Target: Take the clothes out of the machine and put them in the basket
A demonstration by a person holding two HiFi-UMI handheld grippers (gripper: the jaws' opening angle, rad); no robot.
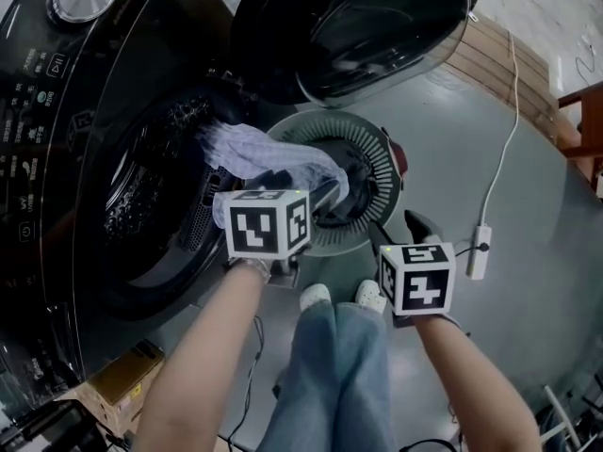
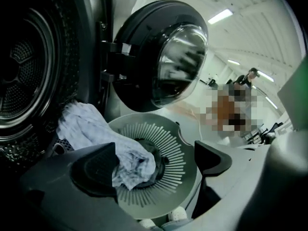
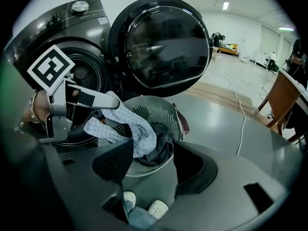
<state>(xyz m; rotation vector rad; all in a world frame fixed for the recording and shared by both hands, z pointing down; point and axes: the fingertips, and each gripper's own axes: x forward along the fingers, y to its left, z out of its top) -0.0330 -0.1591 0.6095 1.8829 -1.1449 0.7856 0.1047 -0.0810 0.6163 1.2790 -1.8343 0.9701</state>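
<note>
Grey shiny floor (image 1: 452, 139), with the basket (image 1: 382, 163) sitting right in front of the machine (image 1: 57, 158), by its open door (image 1: 349, 17). The checked cloth (image 1: 268, 153) is stretched long-ways from the drum's lower edge over the basket's rim, and its loose end points down into the middle, onto dark clothes (image 3: 163, 146). Left gripper (image 2: 156, 153) has its jaws wide apart, cloth beside one pad but not pinched. Right gripper (image 3: 153, 150) is apart too, empty. Panel print's too small to read.

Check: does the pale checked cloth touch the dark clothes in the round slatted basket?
Touching. Right gripper view: the cloth lies directly on the dark clothes.
</note>
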